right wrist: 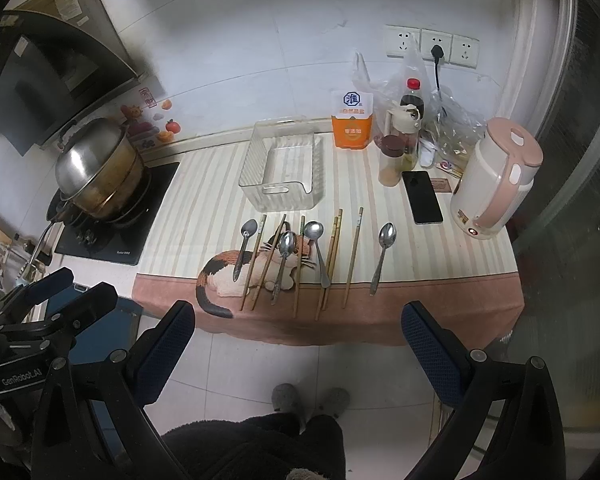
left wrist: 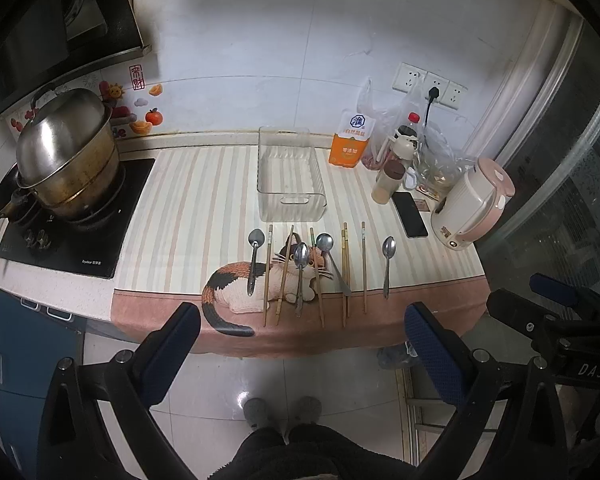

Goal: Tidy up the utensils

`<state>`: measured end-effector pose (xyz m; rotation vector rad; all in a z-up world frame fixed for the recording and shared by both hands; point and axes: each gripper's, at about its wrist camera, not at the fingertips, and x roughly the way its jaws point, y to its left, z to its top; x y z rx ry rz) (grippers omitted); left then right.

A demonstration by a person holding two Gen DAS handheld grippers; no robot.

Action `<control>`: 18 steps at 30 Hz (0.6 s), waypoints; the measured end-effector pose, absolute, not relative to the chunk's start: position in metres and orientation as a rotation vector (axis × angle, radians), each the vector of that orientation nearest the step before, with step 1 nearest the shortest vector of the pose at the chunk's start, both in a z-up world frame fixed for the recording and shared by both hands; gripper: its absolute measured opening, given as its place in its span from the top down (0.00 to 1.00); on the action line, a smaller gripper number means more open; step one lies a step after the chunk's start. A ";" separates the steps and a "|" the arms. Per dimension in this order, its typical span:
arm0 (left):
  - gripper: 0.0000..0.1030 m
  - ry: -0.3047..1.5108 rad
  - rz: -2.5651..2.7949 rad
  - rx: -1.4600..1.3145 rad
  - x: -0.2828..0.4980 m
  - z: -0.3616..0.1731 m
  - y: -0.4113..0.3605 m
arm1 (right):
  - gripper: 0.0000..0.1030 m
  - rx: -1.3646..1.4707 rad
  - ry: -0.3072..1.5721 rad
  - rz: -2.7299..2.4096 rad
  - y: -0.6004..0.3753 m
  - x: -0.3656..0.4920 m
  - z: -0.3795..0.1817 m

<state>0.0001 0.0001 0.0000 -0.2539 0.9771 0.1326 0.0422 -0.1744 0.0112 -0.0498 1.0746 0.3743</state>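
Silver spoons and wooden chopsticks lie in a row on a striped cloth (left wrist: 204, 200) with a cat picture on it. The cloth covers a kitchen counter and hangs down over its front edge. There are four spoons. The left spoon (left wrist: 254, 260) lies by the cat's back. Two more spoons (left wrist: 302, 268) lie over the cat's face, one of them slanted. The last spoon (left wrist: 388, 264) lies alone on the right, apart from the others. The chopsticks (left wrist: 346, 268) lie between the spoons, all pointing toward the wall. Just behind the row sits a clear plastic basket (left wrist: 290, 200) with nothing in it. To the right of the basket are an orange and white bag (left wrist: 350, 140), a small jar (left wrist: 388, 182), a dark bottle with a red cap (right wrist: 412, 98), a black phone (left wrist: 410, 214) lying flat, and a pink and white kettle (left wrist: 474, 204). On the left a big metal pot (left wrist: 68, 152) sits on a black stove (left wrist: 80, 236). The left tongs (left wrist: 302, 332) are wide apart and hold nothing. The right tongs (right wrist: 298, 330) are wide apart too, also holding nothing. Both hang in the air in front of the counter, tipped down toward the row. Below them you can see the person's grey slippers (left wrist: 282, 412) on the shiny floor.
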 end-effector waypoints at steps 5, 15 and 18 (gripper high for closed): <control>0.00 0.977 0.134 -0.255 0.000 0.000 0.000 | 0.00 -0.049 1.076 0.377 -0.173 0.044 0.012; 0.00 0.976 0.133 -0.253 0.000 0.000 0.000 | 0.00 -0.052 1.075 0.376 -0.171 0.041 0.012; 0.00 0.976 0.133 -0.253 0.000 0.000 0.000 | 0.00 -0.052 1.074 0.376 -0.171 0.041 0.012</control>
